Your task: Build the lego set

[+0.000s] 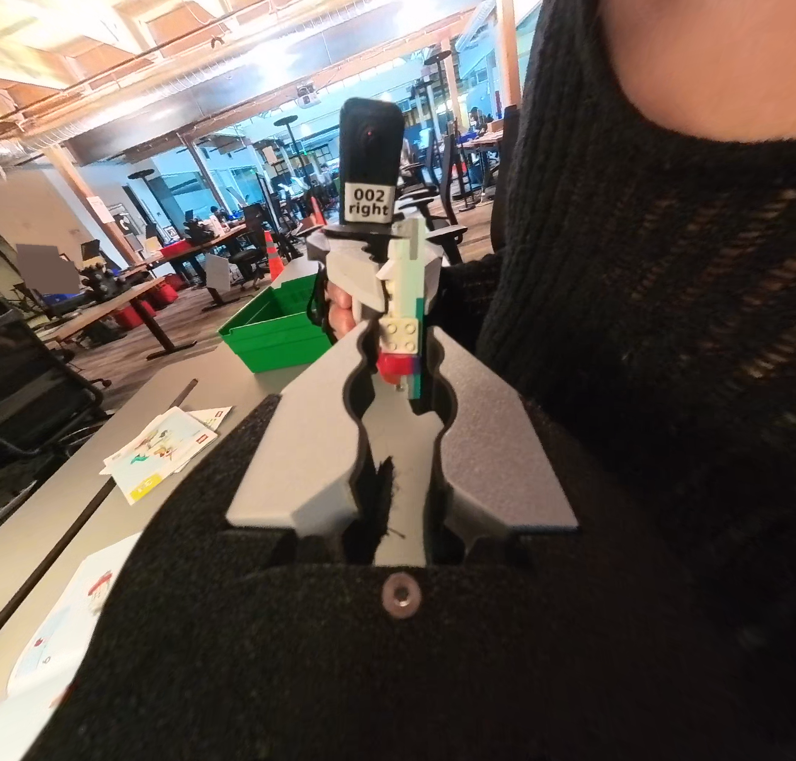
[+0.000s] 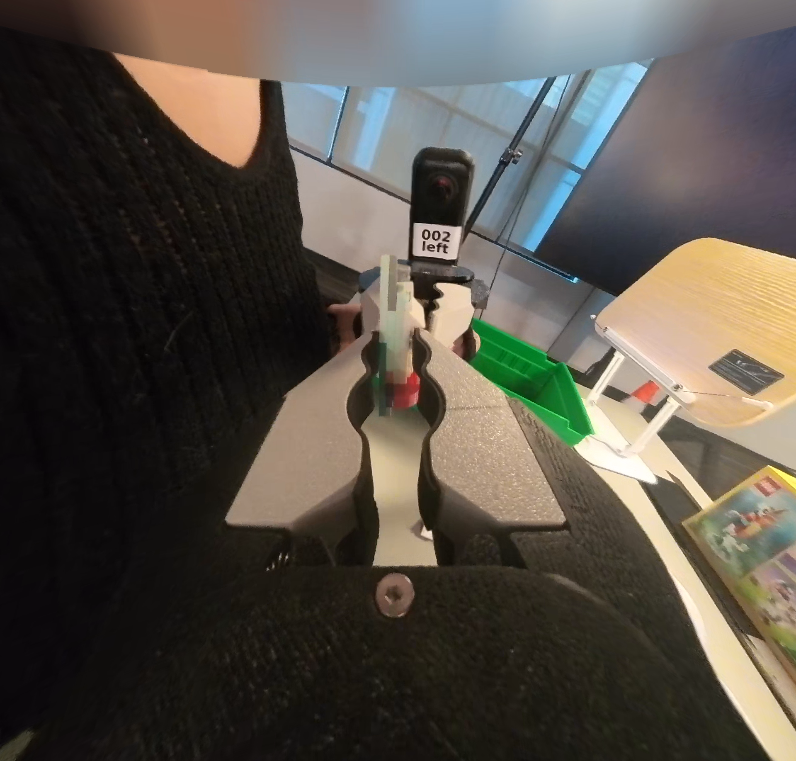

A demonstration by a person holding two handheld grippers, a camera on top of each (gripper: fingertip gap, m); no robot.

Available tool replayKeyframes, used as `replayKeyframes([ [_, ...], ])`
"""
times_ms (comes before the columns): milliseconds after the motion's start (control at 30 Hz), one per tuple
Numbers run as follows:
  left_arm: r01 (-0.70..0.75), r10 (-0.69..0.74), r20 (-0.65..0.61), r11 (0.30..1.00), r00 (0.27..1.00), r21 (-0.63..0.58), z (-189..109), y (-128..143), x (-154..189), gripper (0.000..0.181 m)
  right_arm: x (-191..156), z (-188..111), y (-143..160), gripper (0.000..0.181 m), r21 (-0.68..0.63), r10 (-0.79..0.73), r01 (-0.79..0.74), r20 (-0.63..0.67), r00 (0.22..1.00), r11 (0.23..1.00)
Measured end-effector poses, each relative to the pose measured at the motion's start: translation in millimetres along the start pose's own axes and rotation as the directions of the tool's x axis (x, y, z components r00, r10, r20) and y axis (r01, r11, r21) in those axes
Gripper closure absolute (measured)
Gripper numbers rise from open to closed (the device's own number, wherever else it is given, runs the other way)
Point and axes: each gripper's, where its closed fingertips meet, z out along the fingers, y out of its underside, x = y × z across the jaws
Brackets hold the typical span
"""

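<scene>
A small lego model (image 1: 402,331) of white, teal and red bricks is held upright in the air between my two grippers, which face each other. In the left wrist view my left gripper (image 1: 400,337) has its fingertips closed on the model's lower part, by the red piece. My right gripper (image 1: 385,292) shows behind it, held by a hand. In the right wrist view my right gripper (image 2: 393,344) is closed around the model (image 2: 398,365), with the left gripper (image 2: 430,313) just beyond. The exact contact points are hidden.
A green bin (image 1: 275,335) stands on the grey table (image 1: 64,503), also seen in the right wrist view (image 2: 534,374). Instruction booklets (image 1: 168,447) lie to the left. A lego box (image 2: 741,538) and a wood-topped stand (image 2: 698,322) are at the right. A person's black sweater (image 1: 646,266) is close by. My left and right fingertips are right by each other.
</scene>
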Motion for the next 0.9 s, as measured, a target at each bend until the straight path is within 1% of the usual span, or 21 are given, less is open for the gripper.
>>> replayKeyframes([
  [100,-0.042,0.042,0.042,0.999,0.998,0.0,-1.8,-1.2,-4.3,0.164,3.9,0.7,-1.3,0.168,0.014,0.003,-0.003,-0.029,1.0,1.0],
  [233,-0.101,0.103,0.128,0.995,0.986,-0.023,-3.5,-3.5,-13.1,0.165,13.3,0.3,-3.5,0.168,0.038,0.006,-0.003,-0.101,0.995,0.999],
  [400,-0.115,0.123,0.188,0.992,0.974,-0.053,-4.8,-1.2,-20.6,0.167,20.2,1.4,-2.3,0.168,0.049,0.002,0.006,-0.172,0.985,0.999],
  [500,-0.125,0.137,0.201,0.99,0.97,-0.07,-4.8,0.7,-22.0,0.167,20.9,1.6,-1.1,0.168,0.05,-0.001,0.01,-0.189,0.982,0.999],
  [700,-0.155,0.175,0.21,0.982,0.962,-0.109,-5.0,7.1,-23.3,0.167,20.5,1.4,4.3,0.168,0.006,-0.036,0.038,-0.202,0.979,0.999],
  [800,-0.151,0.169,0.213,0.984,0.962,-0.098,-5.1,8.2,-23.4,0.167,20.8,1.7,5.2,0.168,-0.011,-0.064,0.063,-0.208,0.976,0.998],
  [833,-0.134,0.148,0.21,0.988,0.967,-0.078,-4.8,7.2,-22.9,0.167,20.9,1.7,4.6,0.168,-0.016,-0.084,0.082,-0.21,0.974,0.996],
  [900,-0.048,0.052,0.191,0.999,0.98,-0.025,-5.3,6.4,-23.4,0.167,23.0,1.5,4.5,0.168,-0.045,-0.147,0.141,-0.224,0.963,0.989],
])
